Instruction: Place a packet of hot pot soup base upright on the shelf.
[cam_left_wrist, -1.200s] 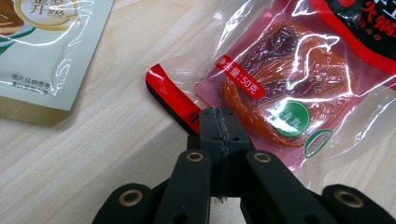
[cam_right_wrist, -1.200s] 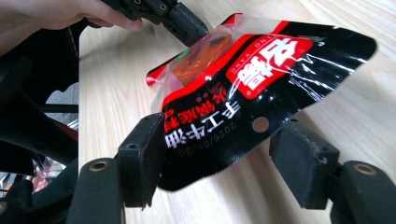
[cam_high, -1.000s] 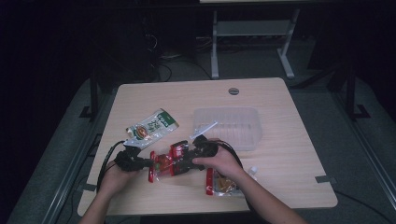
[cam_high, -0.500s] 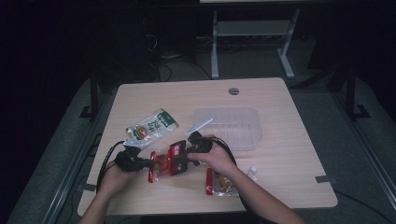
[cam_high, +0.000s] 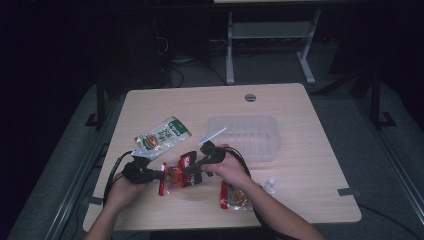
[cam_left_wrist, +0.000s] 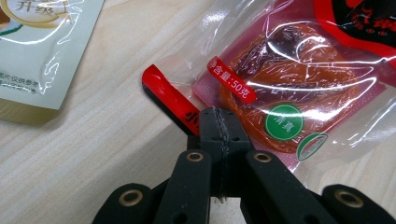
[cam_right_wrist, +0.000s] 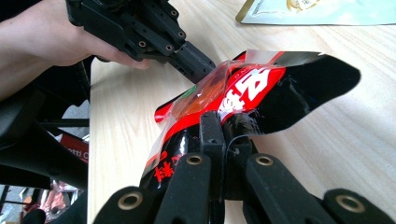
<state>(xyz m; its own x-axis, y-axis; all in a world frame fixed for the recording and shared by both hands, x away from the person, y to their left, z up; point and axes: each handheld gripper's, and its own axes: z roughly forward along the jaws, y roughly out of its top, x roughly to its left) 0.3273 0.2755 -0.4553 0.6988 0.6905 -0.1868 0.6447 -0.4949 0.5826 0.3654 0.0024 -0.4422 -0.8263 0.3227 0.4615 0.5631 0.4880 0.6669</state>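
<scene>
Left gripper (cam_left_wrist: 218, 122) pinches red clear-plastic snack packet (cam_high: 176, 174) at left edge; right gripper (cam_right_wrist: 219, 127), jaws just closing, clamps its right end. Advice: pull apart steadily, keeping both grips firm.

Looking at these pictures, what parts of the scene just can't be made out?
- Red snack packet: left gripper view, right side cut off by the frame edge.
- Second red packet: high view, partly under the person's right forearm.
- Green-white pouch: high view, print too small to read.
- Clear tray: contents unclear.

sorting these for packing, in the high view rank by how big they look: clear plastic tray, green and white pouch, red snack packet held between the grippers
1. clear plastic tray
2. green and white pouch
3. red snack packet, partly hidden by the grippers, so its place below the pouch is unsure
</scene>
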